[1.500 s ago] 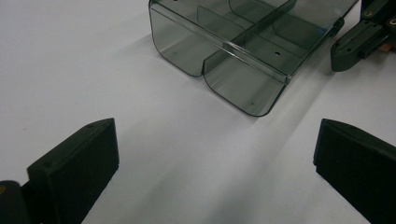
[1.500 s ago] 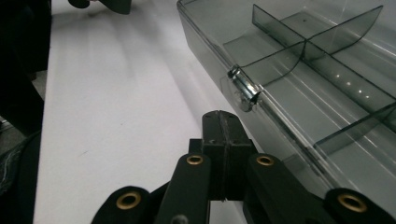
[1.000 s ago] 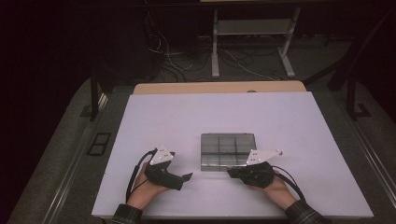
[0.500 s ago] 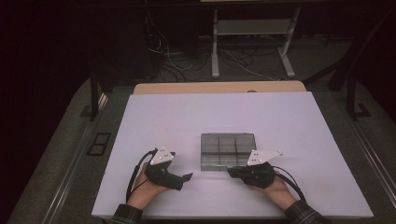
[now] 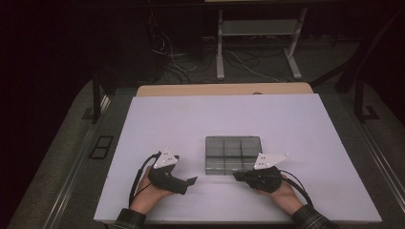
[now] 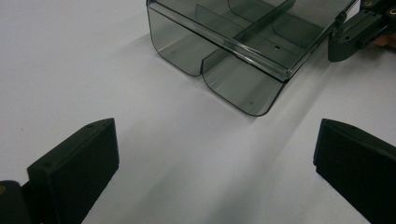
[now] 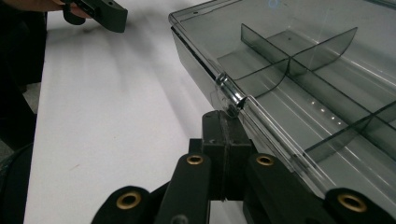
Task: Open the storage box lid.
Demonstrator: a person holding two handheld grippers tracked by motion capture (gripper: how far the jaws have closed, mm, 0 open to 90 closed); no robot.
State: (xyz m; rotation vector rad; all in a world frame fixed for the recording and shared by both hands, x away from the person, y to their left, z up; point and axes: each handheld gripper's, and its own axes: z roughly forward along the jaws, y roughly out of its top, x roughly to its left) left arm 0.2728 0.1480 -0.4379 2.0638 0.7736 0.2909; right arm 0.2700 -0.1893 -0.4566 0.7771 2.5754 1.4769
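- High view: one clear grey box (image 5: 233,155) with inner dividers lies near the middle of the white table (image 5: 229,119), towards the person's edge. The left gripper (image 5: 191,181) sits just left of the box and a little nearer the person, apart from it. The right gripper (image 5: 237,176) has its tip at the box's near edge. Two grippers, two hands, one box. The box's compartments look like a grid of six, though the dim glare makes them hard to count.
- Left gripper view: the two black jaws stand wide apart with nothing between them — bare table only. The box (image 6: 233,51) lies ahead, its far part cut off by the top edge. The right gripper (image 6: 357,30) shows at the top right corner, by the box's side.
- Right gripper view: the jaws are pressed together, their tip right up against a small latch (image 7: 231,100) on the box's (image 7: 299,84) near rim; whether they pinch anything I cannot tell. The left gripper (image 7: 100,11) shows far off, top left, partly cut off.
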